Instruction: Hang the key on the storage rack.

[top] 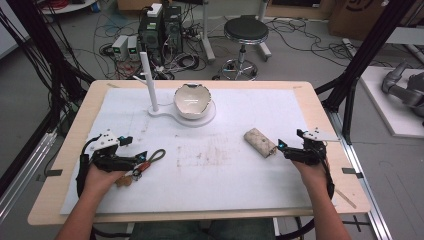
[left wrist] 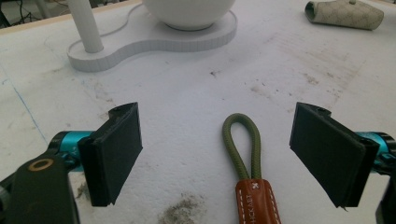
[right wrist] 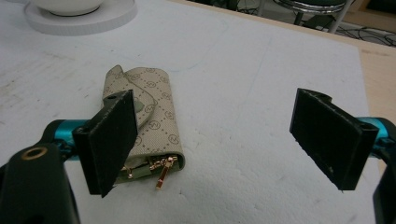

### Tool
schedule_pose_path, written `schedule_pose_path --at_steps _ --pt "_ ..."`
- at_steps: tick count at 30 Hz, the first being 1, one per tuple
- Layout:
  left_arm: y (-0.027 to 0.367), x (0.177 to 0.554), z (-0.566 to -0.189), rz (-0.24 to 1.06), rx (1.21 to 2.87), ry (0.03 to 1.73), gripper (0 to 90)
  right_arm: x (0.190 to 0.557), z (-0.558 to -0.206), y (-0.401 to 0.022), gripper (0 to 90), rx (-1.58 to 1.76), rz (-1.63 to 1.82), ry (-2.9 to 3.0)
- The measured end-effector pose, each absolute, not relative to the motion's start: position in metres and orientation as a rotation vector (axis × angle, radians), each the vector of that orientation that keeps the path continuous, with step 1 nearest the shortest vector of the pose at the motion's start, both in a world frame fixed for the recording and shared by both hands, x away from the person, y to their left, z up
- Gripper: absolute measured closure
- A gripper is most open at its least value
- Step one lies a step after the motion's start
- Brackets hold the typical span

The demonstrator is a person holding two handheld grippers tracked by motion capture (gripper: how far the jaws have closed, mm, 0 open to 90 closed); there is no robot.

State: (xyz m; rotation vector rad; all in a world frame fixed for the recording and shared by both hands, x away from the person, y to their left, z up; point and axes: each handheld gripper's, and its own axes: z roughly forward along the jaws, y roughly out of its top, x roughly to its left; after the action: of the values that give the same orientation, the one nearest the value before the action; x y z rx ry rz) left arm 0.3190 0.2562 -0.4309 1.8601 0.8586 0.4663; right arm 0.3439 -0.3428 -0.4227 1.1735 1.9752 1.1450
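On a white foam-covered table [top: 240, 185], a person holds a two-jaw gripper in each hand. Near the left gripper [top: 141, 159] lies a key strap [top: 150, 161]: an olive-green cord loop [left wrist: 243, 142] joined to a tan leather tab [left wrist: 256, 201] with white stitching. In the left gripper view, the jaws stand spread wide with the loop lying flat between them, touching neither pad. The strap looks light and limp; the cord would likely flop when lifted, so the stitched leather tab, flatter and firmer, seems the better place to pinch.

Toward the right side, the right gripper [top: 282, 147] has its jaws spread apart too, holding nothing. Just beside its left jaw lies a small beige pouch [right wrist: 147, 126] of dotted, patterned fabric, folded over with a flap, and gold-coloured metal clasps [right wrist: 163, 170] poke out at its near end. It appears soft and light, likely to sag or unfold unless gripped across the folded body, not by the dangling hardware.

At the far middle of the table sits a white stand [top: 165, 114] with a curved flat base and a tall upright post [top: 149, 82]. A white bowl [top: 192, 100] with a chipped, jagged rim rests on the base; it looks hard and fragile. The foam surface is scuffed, with brownish stains near its centre.
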Motion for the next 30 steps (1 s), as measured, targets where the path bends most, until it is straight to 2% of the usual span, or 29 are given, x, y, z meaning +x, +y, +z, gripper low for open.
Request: schedule_pose_path --at_steps 14,20,22,30 --pt "0.247 0.318 -0.439 0.404 2.011 0.849 18.9 0.346 -0.424 -0.341 15.4 1.164 1.142 1.972" --pt "0.242 0.316 -0.447 0.323 2.098 0.853 23.9 0.346 -0.424 -0.341 15.4 1.161 1.146 1.976" --pt "0.238 0.316 -0.451 0.302 2.163 0.829 28.1 0.348 -0.424 -0.340 15.4 1.157 1.146 1.977" --pt "0.240 0.315 -0.451 0.328 2.163 0.839 37.7 0.348 -0.424 -0.338 15.4 1.154 1.146 1.985"
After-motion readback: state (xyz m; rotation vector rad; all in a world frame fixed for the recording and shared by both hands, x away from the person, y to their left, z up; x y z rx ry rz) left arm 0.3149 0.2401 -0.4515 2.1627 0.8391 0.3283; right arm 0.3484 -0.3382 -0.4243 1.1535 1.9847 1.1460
